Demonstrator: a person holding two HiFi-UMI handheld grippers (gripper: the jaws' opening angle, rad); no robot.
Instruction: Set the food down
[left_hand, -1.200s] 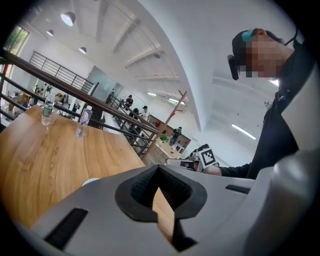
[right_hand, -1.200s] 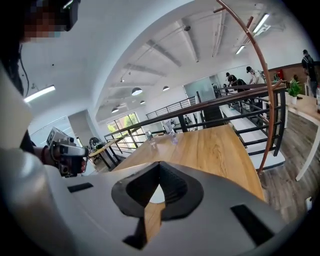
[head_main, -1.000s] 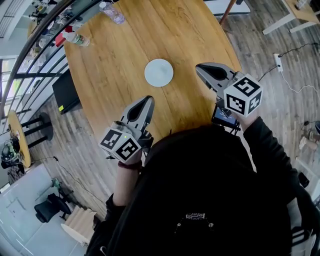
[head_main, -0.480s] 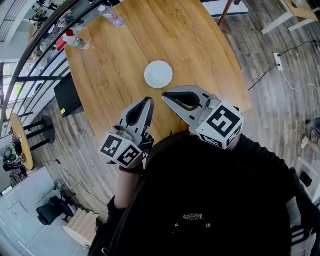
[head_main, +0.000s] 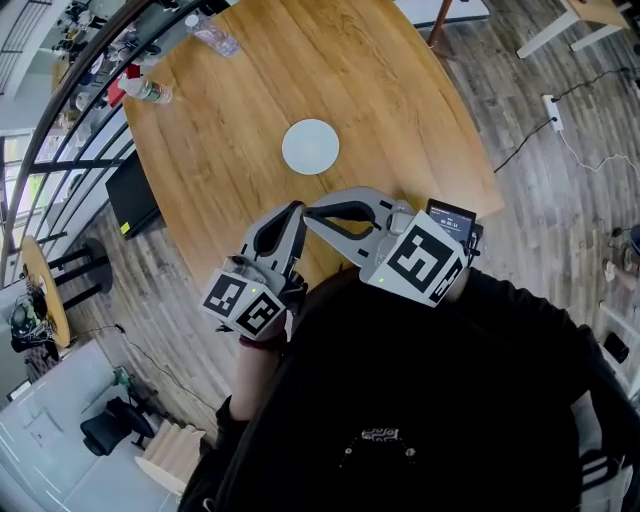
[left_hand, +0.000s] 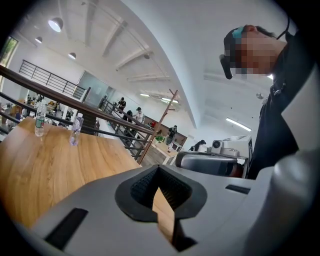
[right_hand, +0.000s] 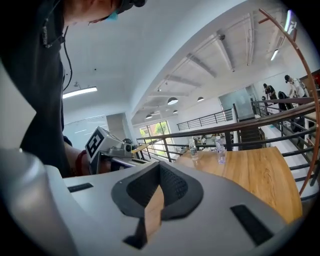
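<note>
I am holding both tongs closed, with nothing between them. The left tongs and right tongs are almost meeting tip to tip over the counter's near edge. The white plate is lying beyond them, mid-counter.

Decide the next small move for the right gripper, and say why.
Probably open the jaws of the right gripper and go for food. Both it and the left gripper are shut on nothing, close together over the table edge; the white plate lies bare, and no food shows.
</note>
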